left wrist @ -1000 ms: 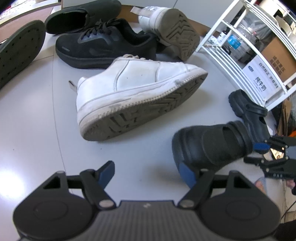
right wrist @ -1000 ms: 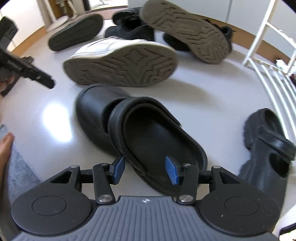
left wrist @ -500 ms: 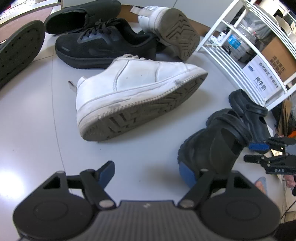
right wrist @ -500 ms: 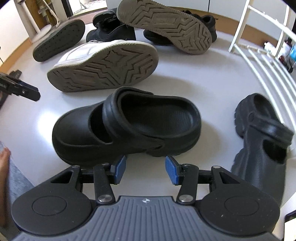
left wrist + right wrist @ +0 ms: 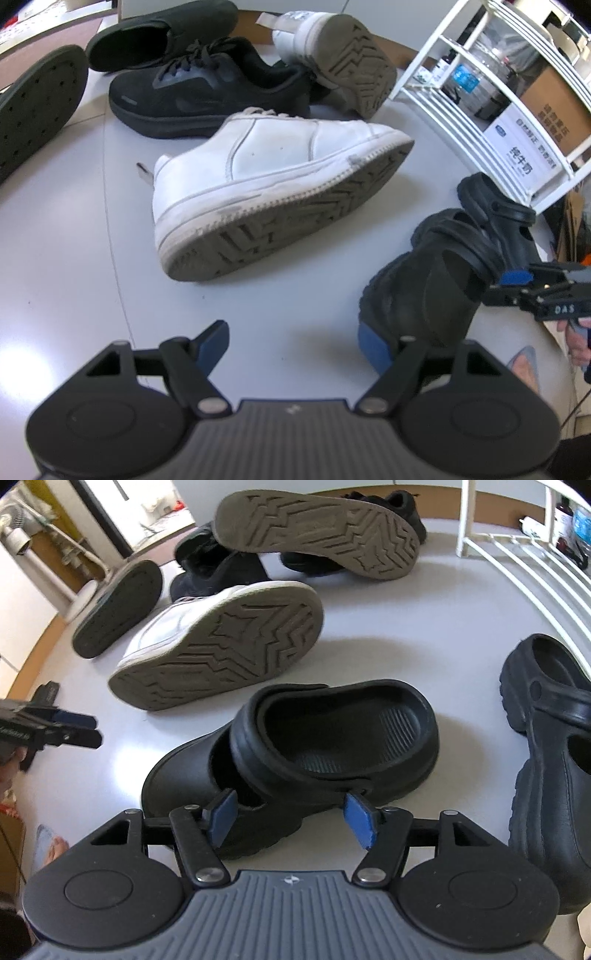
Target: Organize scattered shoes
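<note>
A black clog (image 5: 332, 738) stands on its sole on the pale floor, just beyond my right gripper (image 5: 291, 821). That gripper is open, its blue pads set to either side of the clog's near wall with a visible gap. In the left wrist view the same clog (image 5: 417, 291) sits by the right pad of my left gripper (image 5: 291, 345), which is open over bare floor. The matching clog (image 5: 546, 768) lies to the right by the rack. A white sneaker (image 5: 266, 173) lies on its side, sole toward me.
A second white sneaker (image 5: 343, 62) leans sole-out on a black sneaker (image 5: 207, 92). A black slip-on (image 5: 159, 33) and a dark sole-up shoe (image 5: 33, 114) lie at the far left. A white wire rack (image 5: 480, 110) with a cardboard box (image 5: 554, 110) stands at the right.
The black clog has turned from lying tipped toward the right gripper to standing on its sole. The right gripper's pads have spread wider and let it go. The left gripper has not moved.
</note>
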Action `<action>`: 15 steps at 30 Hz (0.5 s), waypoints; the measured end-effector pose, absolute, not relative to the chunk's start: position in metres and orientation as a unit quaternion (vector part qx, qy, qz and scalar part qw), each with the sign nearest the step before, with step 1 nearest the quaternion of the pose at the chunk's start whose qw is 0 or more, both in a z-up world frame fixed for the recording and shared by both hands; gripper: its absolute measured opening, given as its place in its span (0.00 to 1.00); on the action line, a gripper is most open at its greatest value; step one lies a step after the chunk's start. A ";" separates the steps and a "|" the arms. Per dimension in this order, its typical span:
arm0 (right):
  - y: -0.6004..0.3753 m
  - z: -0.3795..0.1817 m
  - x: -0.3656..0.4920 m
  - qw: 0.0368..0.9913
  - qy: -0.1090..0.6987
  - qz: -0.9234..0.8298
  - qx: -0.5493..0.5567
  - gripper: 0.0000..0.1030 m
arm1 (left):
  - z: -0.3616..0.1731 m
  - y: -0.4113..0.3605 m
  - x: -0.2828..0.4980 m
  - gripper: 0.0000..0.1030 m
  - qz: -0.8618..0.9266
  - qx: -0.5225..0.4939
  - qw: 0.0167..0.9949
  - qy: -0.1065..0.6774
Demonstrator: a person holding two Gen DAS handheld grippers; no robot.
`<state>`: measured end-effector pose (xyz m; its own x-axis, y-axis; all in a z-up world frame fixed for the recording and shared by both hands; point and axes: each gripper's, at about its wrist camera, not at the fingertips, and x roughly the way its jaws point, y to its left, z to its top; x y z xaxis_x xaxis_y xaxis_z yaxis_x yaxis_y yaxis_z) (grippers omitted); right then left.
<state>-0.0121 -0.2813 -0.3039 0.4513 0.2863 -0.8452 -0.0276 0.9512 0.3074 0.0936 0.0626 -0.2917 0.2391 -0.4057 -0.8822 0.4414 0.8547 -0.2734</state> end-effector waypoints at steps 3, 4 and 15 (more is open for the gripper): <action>-0.283 -0.306 -0.008 0.841 0.518 0.090 0.128 0.63 | -0.291 0.064 0.094 0.77 -0.268 0.014 0.787 0.555; -0.283 -0.306 -0.007 0.841 0.518 0.091 0.126 0.57 | -0.291 0.064 0.094 0.77 -0.268 0.014 0.788 0.555; -0.288 -0.300 -0.002 0.848 0.510 0.104 0.095 0.28 | -0.292 0.065 0.093 0.77 -0.267 0.014 0.787 0.556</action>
<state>-0.0022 -0.2876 -0.3002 0.4575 0.2732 -0.8462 -0.0793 0.9604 0.2672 0.0932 0.0650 -0.2919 0.2389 -0.4052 -0.8825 0.4364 0.8566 -0.2751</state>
